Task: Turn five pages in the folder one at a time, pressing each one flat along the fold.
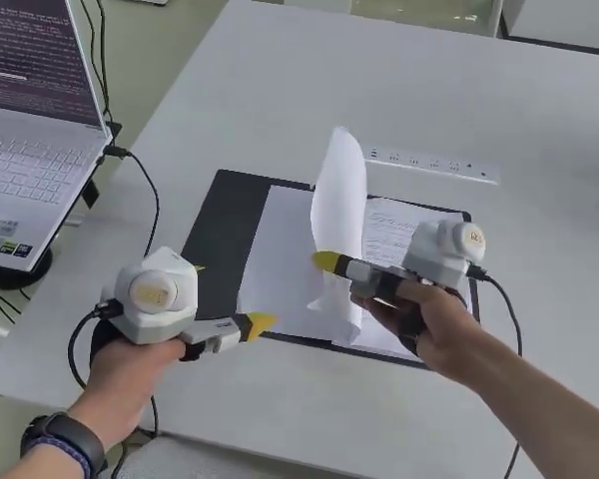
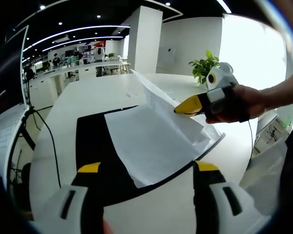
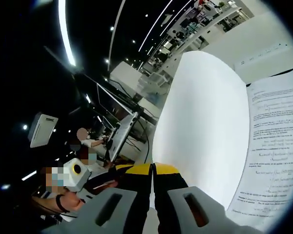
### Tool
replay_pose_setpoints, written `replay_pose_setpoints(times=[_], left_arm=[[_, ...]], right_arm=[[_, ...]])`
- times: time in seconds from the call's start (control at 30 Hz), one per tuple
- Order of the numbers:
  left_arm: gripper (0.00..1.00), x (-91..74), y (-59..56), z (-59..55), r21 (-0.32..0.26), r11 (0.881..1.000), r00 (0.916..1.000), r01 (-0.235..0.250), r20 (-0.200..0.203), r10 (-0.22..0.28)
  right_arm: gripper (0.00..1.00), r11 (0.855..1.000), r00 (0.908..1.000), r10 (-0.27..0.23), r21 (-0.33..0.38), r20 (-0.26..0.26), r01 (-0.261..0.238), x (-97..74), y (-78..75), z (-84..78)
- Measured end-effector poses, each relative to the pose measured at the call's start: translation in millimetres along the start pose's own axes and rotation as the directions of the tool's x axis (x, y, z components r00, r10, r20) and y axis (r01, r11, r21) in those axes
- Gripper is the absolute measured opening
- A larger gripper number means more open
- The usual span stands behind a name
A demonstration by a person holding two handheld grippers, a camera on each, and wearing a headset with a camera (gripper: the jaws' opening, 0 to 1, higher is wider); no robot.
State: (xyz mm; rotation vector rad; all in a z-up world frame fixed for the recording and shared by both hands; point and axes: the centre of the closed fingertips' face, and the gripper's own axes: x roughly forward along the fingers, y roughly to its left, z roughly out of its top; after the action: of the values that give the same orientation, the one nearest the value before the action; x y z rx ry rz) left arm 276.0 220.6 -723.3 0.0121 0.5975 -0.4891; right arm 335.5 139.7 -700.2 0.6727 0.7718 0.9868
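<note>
A black folder [image 1: 220, 225] lies open on the white table, with a blank turned page [image 1: 280, 264] on its left half and a printed page [image 1: 394, 230] on its right half. One sheet [image 1: 341, 195] stands upright over the fold. My right gripper [image 1: 326, 261] is shut on that sheet's lower edge; in the right gripper view the jaws [image 3: 153, 170] meet at the foot of the raised sheet [image 3: 205, 117], beside the printed page [image 3: 278, 146]. My left gripper [image 1: 256, 322] hovers open at the folder's front edge, its jaws [image 2: 147, 168] spread wide above the blank page [image 2: 146, 141].
An open laptop [image 1: 30, 130] stands at the left, with a black cable [image 1: 145, 185] running off its side toward the folder. A white power strip [image 1: 431, 163] lies behind the folder. The table's front edge [image 1: 280, 444] is close below the hands.
</note>
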Motion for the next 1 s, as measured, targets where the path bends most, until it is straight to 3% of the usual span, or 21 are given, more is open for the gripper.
replay_pose_setpoints(times=[0.27, 0.53, 0.77, 1.0], left_arm=[[0.75, -0.8, 1.9, -2.0, -0.004, 1.000, 1.0000, 0.005, 0.000, -0.005], [0.75, -0.4, 8.3, -6.2, -0.035, 0.999, 1.0000, 0.001, -0.004, -0.001], [0.75, -1.5, 7.6, -9.7, -0.018, 1.000, 0.9998, 0.000, -0.020, 0.000], [0.75, -2.0, 3.9, -13.3, 0.007, 1.000, 0.9991, 0.005, -0.042, -0.005]], right_arm=[[0.00, 1.000, 0.9992, -0.007, 0.021, -0.040, 0.008, 25.5, -15.0, -5.9], [0.00, 0.998, 0.9966, -0.011, 0.054, -0.081, 0.016, 46.8, -18.0, -20.0], [0.00, 0.997, 0.9922, -0.012, 0.072, -0.124, 0.021, 64.3, -16.3, -35.7], [0.00, 0.994, 0.9901, -0.022, 0.106, -0.138, 0.037, 82.4, -25.0, -46.2]])
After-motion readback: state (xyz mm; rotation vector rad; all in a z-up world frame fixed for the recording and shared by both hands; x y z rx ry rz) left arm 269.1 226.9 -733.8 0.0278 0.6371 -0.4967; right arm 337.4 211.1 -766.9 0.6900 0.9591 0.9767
